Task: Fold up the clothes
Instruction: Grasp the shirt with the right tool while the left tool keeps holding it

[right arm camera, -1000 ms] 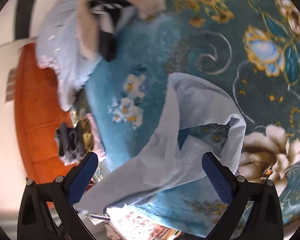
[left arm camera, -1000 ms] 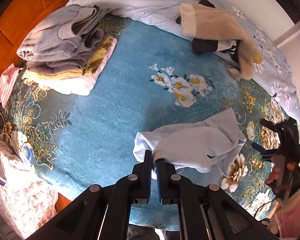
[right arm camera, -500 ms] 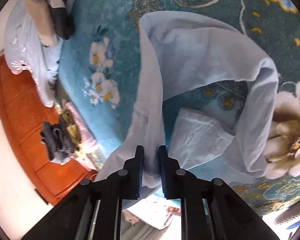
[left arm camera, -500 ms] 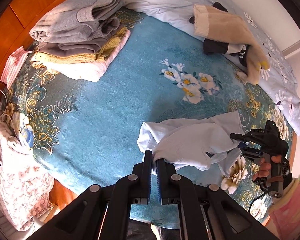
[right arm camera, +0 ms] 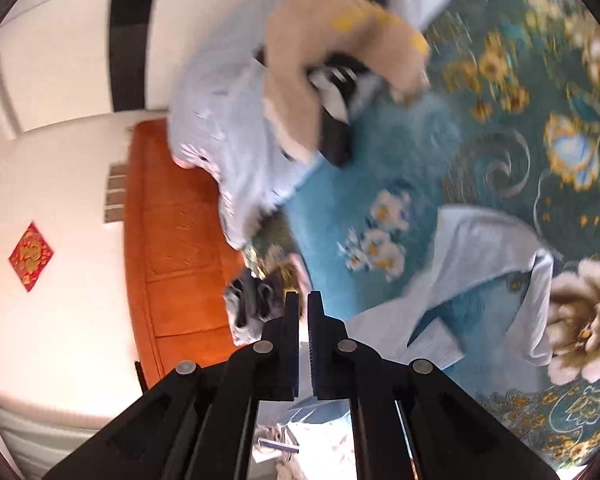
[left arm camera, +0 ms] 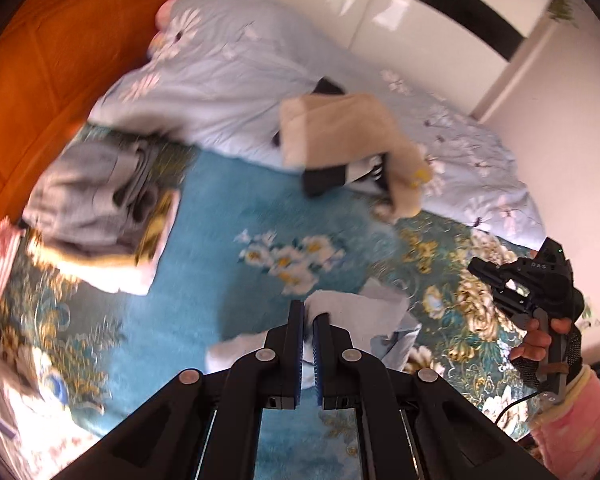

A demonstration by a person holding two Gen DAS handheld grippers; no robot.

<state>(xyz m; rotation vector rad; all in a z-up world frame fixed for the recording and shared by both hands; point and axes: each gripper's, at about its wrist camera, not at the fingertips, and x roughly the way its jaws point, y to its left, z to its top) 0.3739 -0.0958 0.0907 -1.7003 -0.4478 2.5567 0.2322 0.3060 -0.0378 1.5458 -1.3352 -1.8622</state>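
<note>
Faintly, "DAS" on rt claw (left arm camera: 500,280) body.

A bed (left arm camera: 220,264) was covered by a blanket (left arm camera: 204,248). A garment (left arm camera: 356,316) lay crumpled on the blanket at the near edge, between the left gripper (left arm camera: 308,320) and the right gripper (left arm camera: 496,276). A stack of folded clothes (left arm camera: 96,216) sat on the blanket at the far left, against the headboard (left arm camera: 40,80). A quilt (left arm camera: 228,80) was bunched along the far side, toward the wall (left arm camera: 440,40). A pile of unfolded clothes (left arm camera: 348,140) rested on the quilt's near edge, right of the stack and behind the garment.
</note>
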